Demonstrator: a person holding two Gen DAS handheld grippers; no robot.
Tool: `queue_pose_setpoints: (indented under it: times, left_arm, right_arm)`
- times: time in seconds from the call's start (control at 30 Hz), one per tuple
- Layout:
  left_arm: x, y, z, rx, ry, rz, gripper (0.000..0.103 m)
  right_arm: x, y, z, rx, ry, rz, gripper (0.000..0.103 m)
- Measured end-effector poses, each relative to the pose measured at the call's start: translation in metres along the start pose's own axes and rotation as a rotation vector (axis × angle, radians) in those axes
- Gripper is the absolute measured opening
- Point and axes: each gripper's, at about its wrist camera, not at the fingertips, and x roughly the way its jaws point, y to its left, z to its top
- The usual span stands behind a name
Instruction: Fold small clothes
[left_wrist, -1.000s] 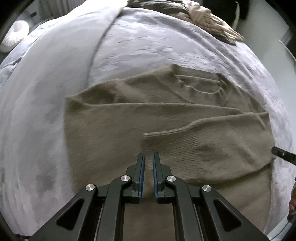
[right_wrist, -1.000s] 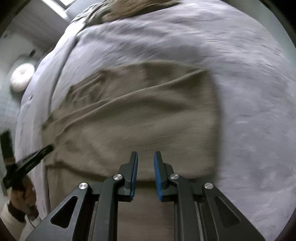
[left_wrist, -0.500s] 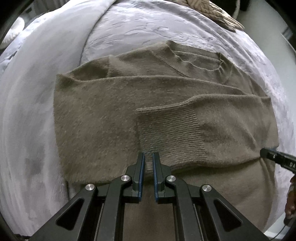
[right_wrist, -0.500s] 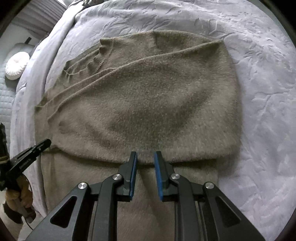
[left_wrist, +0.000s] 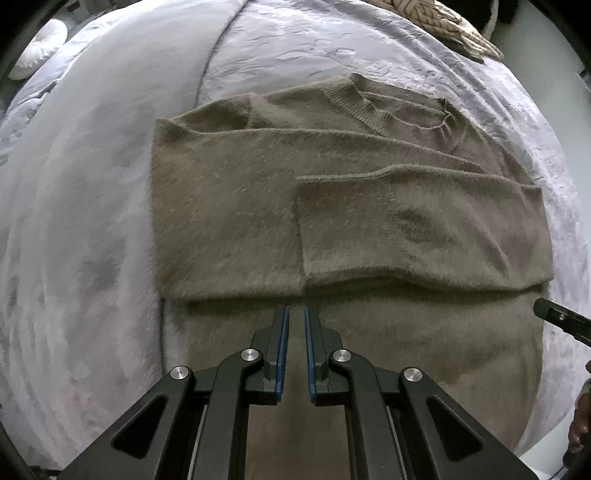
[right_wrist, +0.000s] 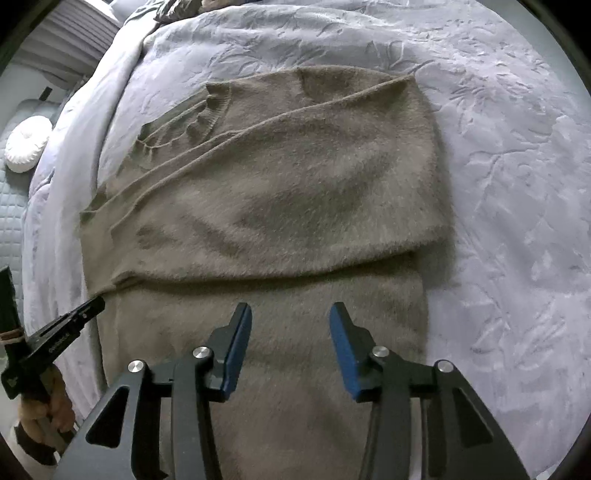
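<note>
A fuzzy olive-brown sweater lies flat on a grey bedspread, both sleeves folded across its chest, collar at the far end. It also shows in the right wrist view. My left gripper hovers above the sweater's lower body, just short of the folded sleeves; its jaws are nearly together with a thin gap and hold nothing. My right gripper is open wide and empty above the same lower part. The tip of each gripper shows in the other's view, the right one and the left one.
The grey embossed bedspread spreads out around the sweater. A beige knitted garment lies at the far edge of the bed. A white round cushion sits beyond the bed's left side.
The right gripper's jaws have opened wide from a narrow gap. Both grippers have drawn back towards the sweater's hem, so more of the lower body shows. The left jaws are unchanged.
</note>
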Motion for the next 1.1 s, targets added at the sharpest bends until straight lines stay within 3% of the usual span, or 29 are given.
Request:
queue_pose_setpoints:
  times: [0.27,0.3,0.33,0.37,0.4,0.6,0.63,0.67,0.73,1.1]
  left_arm:
    - [-0.018,0.001,-0.011,-0.017,-0.009,0.033,0.010]
    - [-0.019,0.001,-0.012,-0.016,-0.006,0.035,0.022]
    - [-0.020,0.001,-0.013,-0.016,-0.002,0.037,0.044]
    - [-0.020,0.000,-0.012,-0.023,0.008,0.048,0.098]
    - [-0.024,0.000,-0.012,-0.037,-0.010,0.075,0.101]
    - [-0.038,0.006,-0.025,-0.021,-0.022,0.066,0.102]
    - [-0.041,0.008,-0.024,-0.022,-0.025,0.071,0.102]
    - [-0.044,0.008,-0.025,-0.026,-0.031,0.080,0.102]
    - [-0.050,0.012,-0.023,-0.031,-0.042,0.087,0.102]
    - [-0.075,0.017,-0.032,0.010,-0.033,0.100,0.102]
  right_arm:
    - [-0.015,0.012,-0.011,0.000,-0.011,-0.012,0.053]
    - [-0.017,0.014,-0.012,-0.001,-0.016,-0.018,0.053]
    - [-0.018,0.015,-0.012,-0.001,-0.019,-0.021,0.053]
    - [-0.020,0.015,-0.013,0.001,-0.022,-0.021,0.053]
    - [-0.022,0.015,-0.014,0.003,-0.024,-0.022,0.053]
    - [-0.032,0.020,-0.017,-0.005,-0.042,-0.035,0.061]
    - [-0.034,0.022,-0.019,-0.011,-0.053,-0.036,0.067]
    - [-0.038,0.024,-0.020,-0.021,-0.067,-0.043,0.088]
    - [-0.044,0.028,-0.022,-0.037,-0.091,-0.051,0.103]
    - [-0.057,0.036,-0.029,-0.037,-0.052,-0.039,0.103]
